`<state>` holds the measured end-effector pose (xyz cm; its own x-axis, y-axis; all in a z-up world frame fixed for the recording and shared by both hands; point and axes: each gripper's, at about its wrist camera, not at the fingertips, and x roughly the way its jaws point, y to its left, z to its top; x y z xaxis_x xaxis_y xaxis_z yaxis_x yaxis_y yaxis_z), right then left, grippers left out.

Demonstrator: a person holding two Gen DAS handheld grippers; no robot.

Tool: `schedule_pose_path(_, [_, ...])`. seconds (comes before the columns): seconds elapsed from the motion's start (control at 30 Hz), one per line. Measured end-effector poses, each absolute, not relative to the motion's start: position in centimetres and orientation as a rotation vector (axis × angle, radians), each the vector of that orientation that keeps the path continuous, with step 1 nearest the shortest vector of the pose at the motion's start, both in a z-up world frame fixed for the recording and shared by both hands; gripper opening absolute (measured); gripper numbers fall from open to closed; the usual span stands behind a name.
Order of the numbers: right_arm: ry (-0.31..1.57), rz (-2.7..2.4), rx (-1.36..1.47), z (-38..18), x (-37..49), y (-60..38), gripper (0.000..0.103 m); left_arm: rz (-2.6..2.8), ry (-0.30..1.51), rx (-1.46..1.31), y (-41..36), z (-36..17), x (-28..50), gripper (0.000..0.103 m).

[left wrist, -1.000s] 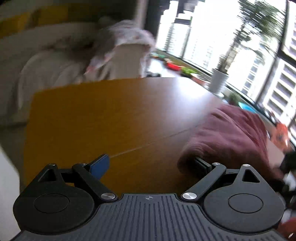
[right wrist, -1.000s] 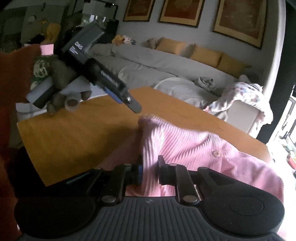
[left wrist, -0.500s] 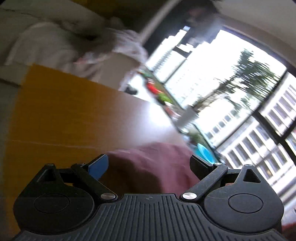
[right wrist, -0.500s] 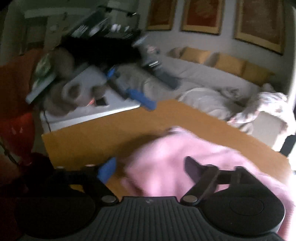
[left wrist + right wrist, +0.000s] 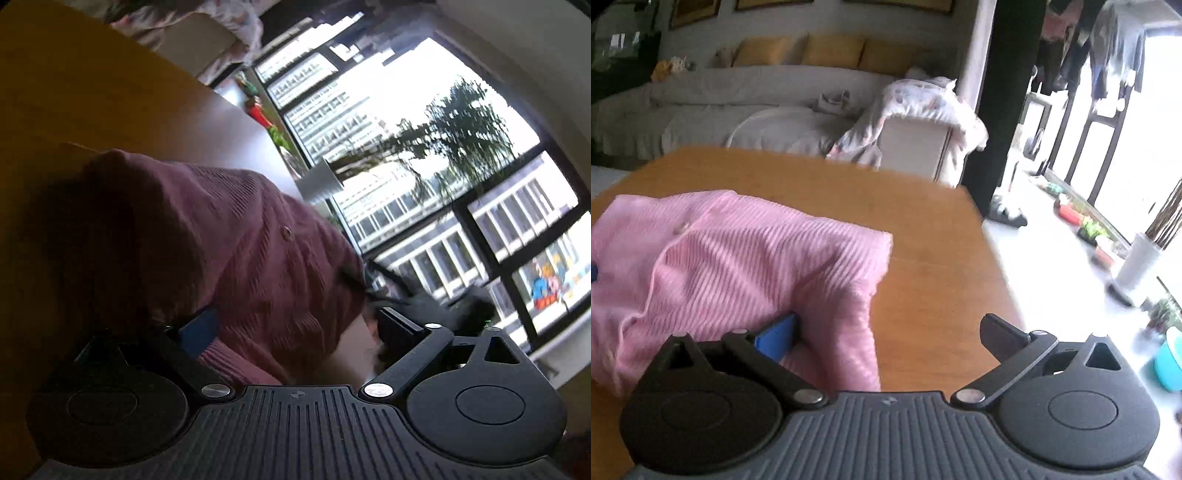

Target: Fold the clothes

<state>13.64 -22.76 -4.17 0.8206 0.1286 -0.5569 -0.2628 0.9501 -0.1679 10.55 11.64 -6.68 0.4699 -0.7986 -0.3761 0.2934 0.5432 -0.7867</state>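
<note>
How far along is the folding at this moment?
Early to midway. Done: the pink ribbed cardigan lies bunched on the wooden table, at most roughly doubled over, not a neat fold. In hand: nothing is gripped; the left gripper and right gripper are both open, fabric between their fingers. Left: regrasp an edge, flatten it and finish the folds.

Your garment (image 5: 738, 254) lies on the desk (image 5: 923, 288), toward its left part in the right wrist view. Behind the desk stands a sofa (image 5: 701, 110). To the desk's right, on the floor by the windows, a potted plant (image 5: 1137, 266) stands.
</note>
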Motion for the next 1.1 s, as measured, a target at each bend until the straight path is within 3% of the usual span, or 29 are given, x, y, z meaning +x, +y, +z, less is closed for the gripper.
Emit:
schedule_pose_path(0.2, [0.589, 0.29, -0.289, -3.3, 12.0, -20.2, 0.103, -0.585, 0.771, -0.561, 12.9, -5.2, 13.7, 0.078])
schedule_pose_path(0.4, [0.492, 0.461, -0.234, 0.0, 7.5, -21.4, 0.103, -0.412, 0.645, -0.581, 17.9, -1.5, 14.2, 0.089])
schedule_pose_path(0.57, [0.459, 0.282, -0.212, 0.5, 11.1, -22.4, 0.103, -0.604, 0.618, -0.711, 17.7, -1.1, 11.2, 0.096])
schedule_pose_path(0.7, [0.537, 0.178, -0.317, -2.5, 14.6, -20.6, 0.103, -0.683, 0.716, -0.745, 14.8, -3.4, 11.5, 0.097])
schedule_pose_path(0.83, [0.518, 0.142, -0.398, -4.3, 12.1, -19.7, 0.103, -0.636, 0.823, -0.731, 13.3, -6.5, 13.6, 0.092])
schedule_pose_path(1.1, [0.508, 0.485, -0.332, -2.8, 5.5, -17.8, 0.103, -0.513, 0.719, -0.596, 13.5, -3.3, 18.2, 0.094])
